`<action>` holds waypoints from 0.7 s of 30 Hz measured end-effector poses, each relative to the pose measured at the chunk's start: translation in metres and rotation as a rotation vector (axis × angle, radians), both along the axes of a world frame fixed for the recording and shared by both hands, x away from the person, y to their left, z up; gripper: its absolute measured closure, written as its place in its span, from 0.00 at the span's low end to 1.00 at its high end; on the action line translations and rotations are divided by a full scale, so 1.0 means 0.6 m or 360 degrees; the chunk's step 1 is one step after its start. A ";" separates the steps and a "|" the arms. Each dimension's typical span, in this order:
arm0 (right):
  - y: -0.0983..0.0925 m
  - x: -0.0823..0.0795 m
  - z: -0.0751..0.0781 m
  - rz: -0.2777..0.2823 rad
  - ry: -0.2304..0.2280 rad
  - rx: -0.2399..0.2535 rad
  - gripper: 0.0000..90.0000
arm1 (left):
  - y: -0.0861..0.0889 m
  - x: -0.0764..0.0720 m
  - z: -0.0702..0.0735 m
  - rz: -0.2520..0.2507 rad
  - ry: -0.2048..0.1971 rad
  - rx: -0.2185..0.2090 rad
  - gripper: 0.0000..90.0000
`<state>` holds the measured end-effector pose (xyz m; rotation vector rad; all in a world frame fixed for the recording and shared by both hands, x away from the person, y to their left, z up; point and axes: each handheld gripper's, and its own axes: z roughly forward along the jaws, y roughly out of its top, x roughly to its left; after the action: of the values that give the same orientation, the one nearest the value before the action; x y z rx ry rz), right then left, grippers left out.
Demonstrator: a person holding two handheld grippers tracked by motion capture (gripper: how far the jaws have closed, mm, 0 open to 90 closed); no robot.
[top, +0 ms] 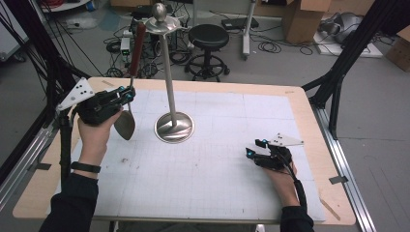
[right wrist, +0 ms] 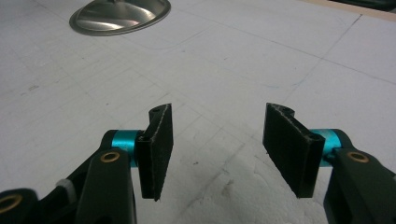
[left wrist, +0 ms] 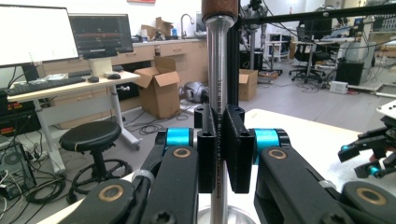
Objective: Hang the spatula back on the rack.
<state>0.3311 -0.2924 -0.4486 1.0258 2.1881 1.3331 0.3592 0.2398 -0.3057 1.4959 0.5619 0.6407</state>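
- Spatula (top: 131,82): held upright at the table's left, wooden handle up, metal blade down just above the mat; long axis vertical.
- Left gripper (top: 126,94): clamped on the spatula's metal shank (left wrist: 217,93).
- Stand (top: 170,77): just right of the spatula, apart from it; its top disc (top: 163,25) is level with the handle, so a hook there is judged the target.
- Right gripper (top: 255,148): jaws parted, nothing between them, resting near right, well apart.
- Table (top: 309,121): open room is left all around the stand's base.
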 end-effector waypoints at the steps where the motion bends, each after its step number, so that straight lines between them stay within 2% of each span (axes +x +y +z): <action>1: 0.000 0.000 0.000 0.0001 0.0002 0.0003 0.47 | -0.001 0.001 -0.001 0.0019 -0.0008 0.0009 0.94; 6: 0.000 0.000 0.000 0.0001 0.0001 0.0000 0.47 | -0.007 0.008 -0.002 0.0067 -0.0037 0.0043 0.94; 21: 0.001 0.000 0.000 0.0005 0.0001 -0.0002 0.47 | -0.020 0.014 -0.008 0.0084 0.0012 0.0052 0.93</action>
<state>0.3312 -0.2918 -0.4486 1.0230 2.1916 1.3331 0.3676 0.2279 -0.3104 1.5188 0.6005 0.6883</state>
